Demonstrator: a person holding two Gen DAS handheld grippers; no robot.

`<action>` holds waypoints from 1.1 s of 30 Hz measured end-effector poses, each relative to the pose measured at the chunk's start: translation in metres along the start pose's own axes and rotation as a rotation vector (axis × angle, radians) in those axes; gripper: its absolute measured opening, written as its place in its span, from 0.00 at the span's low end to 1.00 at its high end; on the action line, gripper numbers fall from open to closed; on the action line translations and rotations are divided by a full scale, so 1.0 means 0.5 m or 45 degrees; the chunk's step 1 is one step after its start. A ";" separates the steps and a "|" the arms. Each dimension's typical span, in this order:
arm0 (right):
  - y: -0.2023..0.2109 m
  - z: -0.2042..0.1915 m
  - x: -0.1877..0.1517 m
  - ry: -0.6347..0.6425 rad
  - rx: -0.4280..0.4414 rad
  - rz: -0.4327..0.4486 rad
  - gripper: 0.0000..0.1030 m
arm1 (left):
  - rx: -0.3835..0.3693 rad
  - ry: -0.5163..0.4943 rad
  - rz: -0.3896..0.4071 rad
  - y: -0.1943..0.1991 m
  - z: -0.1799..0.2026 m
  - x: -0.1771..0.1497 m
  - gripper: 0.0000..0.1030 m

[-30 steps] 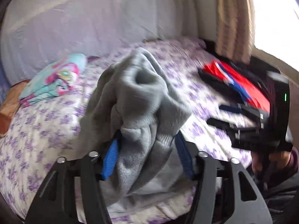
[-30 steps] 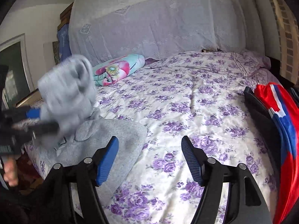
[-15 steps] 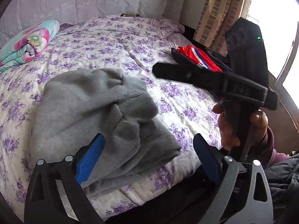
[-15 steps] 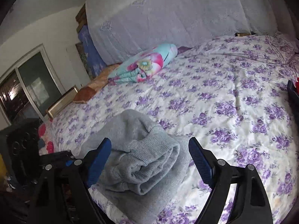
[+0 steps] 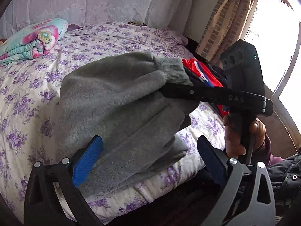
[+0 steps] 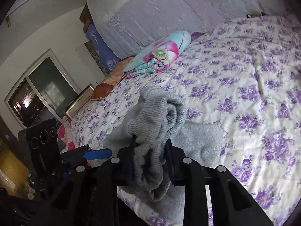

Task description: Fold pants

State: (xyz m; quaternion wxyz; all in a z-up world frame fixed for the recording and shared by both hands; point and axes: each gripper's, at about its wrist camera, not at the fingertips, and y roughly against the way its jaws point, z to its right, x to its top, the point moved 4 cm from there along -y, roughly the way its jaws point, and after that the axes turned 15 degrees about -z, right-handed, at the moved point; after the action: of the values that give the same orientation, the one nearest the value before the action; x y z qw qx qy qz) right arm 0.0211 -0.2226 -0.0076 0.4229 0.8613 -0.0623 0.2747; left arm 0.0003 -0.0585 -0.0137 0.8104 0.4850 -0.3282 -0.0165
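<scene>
Grey sweatpants [image 5: 120, 109] lie folded in a bundle on the near edge of the bed. My left gripper [image 5: 148, 158] is open, its blue pads on either side of the bundle's near end without pinching it. My right gripper [image 6: 150, 146] is shut on the pants' ribbed cuff [image 6: 158, 116] and holds that end lifted off the bed. In the left wrist view the right gripper [image 5: 169, 90] reaches in from the right, its tips buried in the cuff [image 5: 171, 69]. The left gripper shows at the lower left of the right wrist view [image 6: 97, 154].
The bed has a purple-flowered sheet [image 6: 244, 86]. A folded turquoise floral blanket [image 5: 32, 39] lies at its far left. Red, white and blue clothes [image 5: 203, 73] are piled at the right edge by the curtain [image 5: 225, 18]. A brown cushion [image 6: 105, 90] sits beyond the bed.
My left gripper let go of the pants and laid them on the bed. My right gripper moved in and closed on the cuff, lifting that end.
</scene>
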 end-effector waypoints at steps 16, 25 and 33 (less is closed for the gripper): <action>0.075 -0.023 0.034 0.045 -0.114 0.147 0.78 | -0.128 0.008 -0.006 0.039 -0.004 -0.018 0.95; -0.241 0.087 0.062 -0.052 -0.139 -0.268 0.75 | -0.168 0.153 -0.104 -0.098 -0.085 -0.048 0.95; -0.044 0.059 0.036 -0.131 -0.053 -0.043 0.97 | -0.430 0.250 -0.061 0.031 -0.140 -0.012 0.95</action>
State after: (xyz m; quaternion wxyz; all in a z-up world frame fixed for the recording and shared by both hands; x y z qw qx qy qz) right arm 0.0563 -0.2286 -0.0278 0.4415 0.8663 -0.0752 0.2215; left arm 0.0294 0.0058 -0.0264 0.9078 0.3491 -0.2286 -0.0432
